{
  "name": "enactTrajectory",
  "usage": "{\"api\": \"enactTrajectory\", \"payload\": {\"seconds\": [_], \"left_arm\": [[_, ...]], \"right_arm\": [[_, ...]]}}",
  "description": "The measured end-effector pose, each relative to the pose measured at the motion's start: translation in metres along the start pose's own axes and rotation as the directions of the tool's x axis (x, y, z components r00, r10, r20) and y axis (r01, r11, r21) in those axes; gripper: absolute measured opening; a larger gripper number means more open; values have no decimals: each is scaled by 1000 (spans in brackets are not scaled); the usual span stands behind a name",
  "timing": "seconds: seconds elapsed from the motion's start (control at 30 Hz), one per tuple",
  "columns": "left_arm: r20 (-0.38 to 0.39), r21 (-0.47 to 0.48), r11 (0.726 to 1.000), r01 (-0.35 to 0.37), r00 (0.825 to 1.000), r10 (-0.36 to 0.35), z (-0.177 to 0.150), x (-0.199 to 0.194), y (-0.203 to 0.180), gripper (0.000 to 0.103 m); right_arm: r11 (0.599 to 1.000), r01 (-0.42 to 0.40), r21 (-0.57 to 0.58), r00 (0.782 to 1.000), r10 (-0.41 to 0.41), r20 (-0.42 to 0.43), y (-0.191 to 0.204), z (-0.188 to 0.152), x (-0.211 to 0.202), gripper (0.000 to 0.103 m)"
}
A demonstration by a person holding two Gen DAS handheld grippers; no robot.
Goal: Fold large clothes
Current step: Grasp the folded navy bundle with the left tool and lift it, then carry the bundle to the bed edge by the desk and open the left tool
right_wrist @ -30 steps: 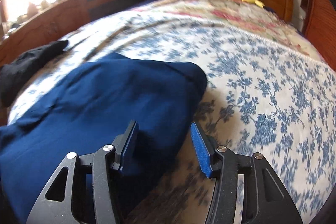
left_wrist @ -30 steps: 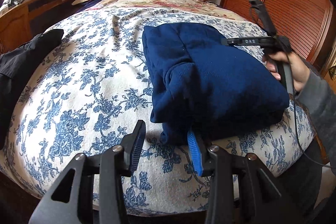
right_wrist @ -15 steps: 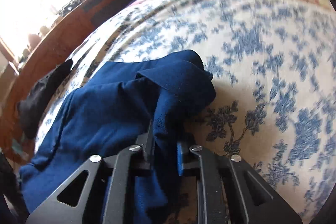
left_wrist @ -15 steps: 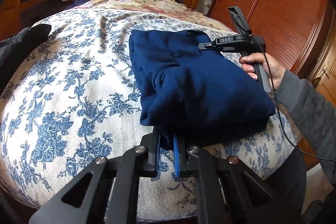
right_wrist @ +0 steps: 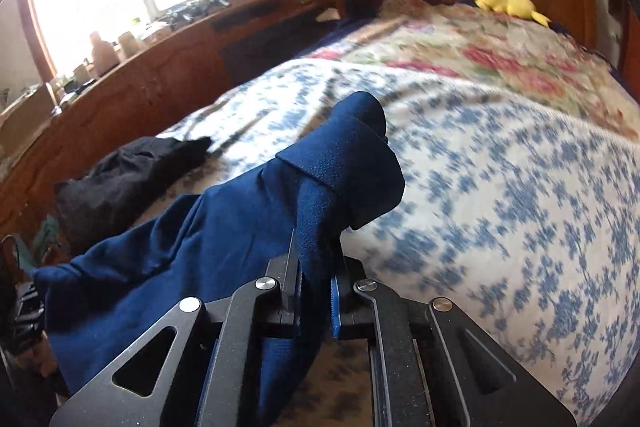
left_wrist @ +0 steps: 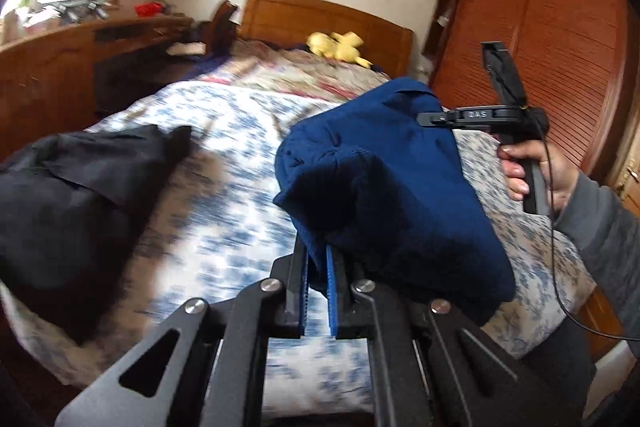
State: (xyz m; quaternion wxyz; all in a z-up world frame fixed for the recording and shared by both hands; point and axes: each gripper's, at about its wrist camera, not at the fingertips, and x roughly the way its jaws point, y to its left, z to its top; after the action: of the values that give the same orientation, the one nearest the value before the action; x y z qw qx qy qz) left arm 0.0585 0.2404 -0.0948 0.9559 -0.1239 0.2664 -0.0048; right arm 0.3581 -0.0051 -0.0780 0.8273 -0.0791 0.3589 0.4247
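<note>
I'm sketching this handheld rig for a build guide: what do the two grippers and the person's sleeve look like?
Each gripper is a matte black linkage frame with silver pivot screws and two ribbed blue pads, as on the left gripper and right gripper. Seen from the left wrist, the right unit has a black pistol handle, an upright black mast, white lettering too small to read, and a thin black cable. The sleeve is grey.

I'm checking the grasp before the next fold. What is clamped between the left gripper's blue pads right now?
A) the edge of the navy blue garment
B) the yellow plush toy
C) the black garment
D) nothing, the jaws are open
A: in the left wrist view the left gripper is shut on an edge of the navy blue garment, which hangs lifted above the bedspread.
</note>
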Motion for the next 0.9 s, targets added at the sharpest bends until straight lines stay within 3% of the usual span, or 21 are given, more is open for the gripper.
{"api": "enactTrajectory", "payload": {"seconds": [0.1,0.23,0.4,0.53,0.63,0.73,0.8,0.9], "left_arm": [[39,-10,996,-84,996,84,12,-31,38,5],[75,-35,977,-212,974,214,27,-60,89,5],[90,-107,928,-356,926,366,37,-89,159,5],[88,-122,877,-465,875,476,40,-97,201,5],[83,-122,832,-541,830,551,38,-90,223,5],[47,-144,814,-563,818,574,32,-84,242,5],[24,-142,802,-580,808,588,25,-79,248,6],[10,-135,785,-605,791,612,17,-78,250,9]], "right_arm": [[997,-32,-70,999,33,15,54,32,16,7],[987,-75,-143,997,78,14,128,80,56,7],[965,-105,-239,993,113,21,220,122,109,7],[956,-88,-280,993,106,50,272,138,139,7],[959,-75,-274,995,89,39,291,139,167,8],[959,-83,-270,996,85,-5,299,128,195,9],[959,-102,-265,993,82,-84,299,112,218,10],[961,-59,-270,994,33,-100,291,95,227,17]]}}
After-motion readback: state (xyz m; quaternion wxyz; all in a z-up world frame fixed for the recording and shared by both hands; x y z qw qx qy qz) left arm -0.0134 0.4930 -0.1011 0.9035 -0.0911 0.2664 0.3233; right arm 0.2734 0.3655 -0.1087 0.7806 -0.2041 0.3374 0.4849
